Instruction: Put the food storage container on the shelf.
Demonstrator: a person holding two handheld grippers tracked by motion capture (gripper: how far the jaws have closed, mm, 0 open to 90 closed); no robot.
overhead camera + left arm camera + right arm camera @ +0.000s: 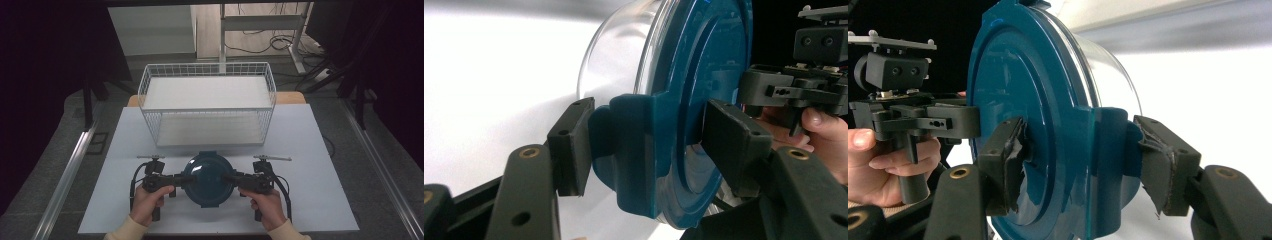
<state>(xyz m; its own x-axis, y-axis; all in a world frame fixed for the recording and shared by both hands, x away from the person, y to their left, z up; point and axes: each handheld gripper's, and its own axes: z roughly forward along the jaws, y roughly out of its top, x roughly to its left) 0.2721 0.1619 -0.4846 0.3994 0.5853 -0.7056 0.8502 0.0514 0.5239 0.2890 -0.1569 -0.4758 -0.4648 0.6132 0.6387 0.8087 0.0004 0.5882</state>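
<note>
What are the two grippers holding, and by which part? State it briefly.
A round container with a blue lid. The left gripper and right gripper each clamp a lid latch tab on opposite sides.

High view looks down; both gripper views, perhaps sideways, share the container (208, 179) closely.

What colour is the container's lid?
Dark teal blue lid, on a clear container; clearest in the right gripper view.

White table (310, 150) carries a wire basket (207, 102) (lidded container (207, 180) nearer).
</note>
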